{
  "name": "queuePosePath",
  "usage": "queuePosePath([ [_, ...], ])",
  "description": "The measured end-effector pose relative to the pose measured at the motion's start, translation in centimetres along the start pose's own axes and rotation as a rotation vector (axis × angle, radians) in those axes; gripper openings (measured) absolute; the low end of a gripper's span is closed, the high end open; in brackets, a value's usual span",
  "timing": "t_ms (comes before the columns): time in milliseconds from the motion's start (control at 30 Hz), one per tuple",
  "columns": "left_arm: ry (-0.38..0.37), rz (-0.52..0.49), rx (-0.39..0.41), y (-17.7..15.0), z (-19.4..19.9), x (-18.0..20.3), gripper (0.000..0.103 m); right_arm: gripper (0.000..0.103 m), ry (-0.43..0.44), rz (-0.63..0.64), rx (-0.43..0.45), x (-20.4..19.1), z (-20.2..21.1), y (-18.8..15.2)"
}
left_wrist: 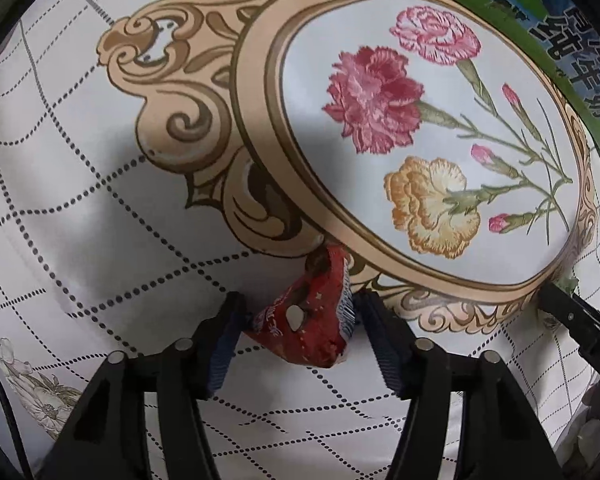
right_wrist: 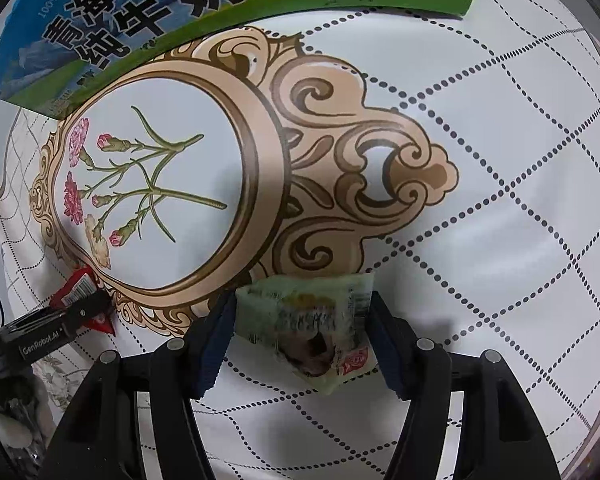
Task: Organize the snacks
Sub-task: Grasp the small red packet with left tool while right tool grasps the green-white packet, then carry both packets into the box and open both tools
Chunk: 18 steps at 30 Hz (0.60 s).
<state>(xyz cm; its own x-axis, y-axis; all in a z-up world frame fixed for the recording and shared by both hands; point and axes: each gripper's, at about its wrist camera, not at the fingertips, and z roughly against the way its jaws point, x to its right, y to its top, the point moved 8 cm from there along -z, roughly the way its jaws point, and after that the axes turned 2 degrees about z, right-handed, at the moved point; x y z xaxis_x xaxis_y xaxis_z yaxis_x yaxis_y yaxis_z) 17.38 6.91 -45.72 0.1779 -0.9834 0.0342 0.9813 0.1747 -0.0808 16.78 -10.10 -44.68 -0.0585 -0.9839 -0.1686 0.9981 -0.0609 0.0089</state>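
Observation:
A red snack packet [left_wrist: 300, 320] sits tilted on the tablecloth between the blue pads of my left gripper [left_wrist: 300, 300], and both pads touch its sides. My right gripper [right_wrist: 303, 300] has its pads pressed on both edges of a pale green snack packet [right_wrist: 304, 320], which lies on the cloth. In the right wrist view the red packet [right_wrist: 76, 288] shows again at the far left under a black finger [right_wrist: 88, 308] of the left gripper. Both grippers point down at the table.
A blue and green milk carton box [right_wrist: 140, 12] stands along the far side, also visible as the box [left_wrist: 560, 40]. The white tablecloth [right_wrist: 500, 200] has a dotted grid and an oval flower medallion [left_wrist: 420, 140]. The right gripper's black finger [left_wrist: 580, 320] reaches in at the right.

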Motion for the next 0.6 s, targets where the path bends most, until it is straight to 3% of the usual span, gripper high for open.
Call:
queuePosePath([
  [133, -0.012, 0.005, -0.005, -0.4, -0.2, -0.1, 0.061, 0.068, -0.013, 0.007, -0.007, 0.2, 0.0, 0.2],
  [200, -0.005, 0.009, 0.002, -0.8, -0.1, -0.2, 0.054, 0.069, -0.021, 0.015, -0.009, -0.1, -0.2, 0.2],
  [233, -0.003, 0.01, 0.005, -0.9, 0.2, -0.6, 0.044, 0.068, -0.025, 0.019, -0.007, 0.1, -0.2, 0.2],
  [333, -0.02, 0.019, 0.008, -1.7, 1.3, -1.5, 0.038, 0.066, -0.036, 0.033, 0.003, -0.3, -0.4, 0.2],
  [600, -0.066, -0.034, 0.068, -2.7, 5.1, 0.2, 0.037, 0.064, 0.047, 0.022, 0.043, -2.2, 2.7, -0.7],
])
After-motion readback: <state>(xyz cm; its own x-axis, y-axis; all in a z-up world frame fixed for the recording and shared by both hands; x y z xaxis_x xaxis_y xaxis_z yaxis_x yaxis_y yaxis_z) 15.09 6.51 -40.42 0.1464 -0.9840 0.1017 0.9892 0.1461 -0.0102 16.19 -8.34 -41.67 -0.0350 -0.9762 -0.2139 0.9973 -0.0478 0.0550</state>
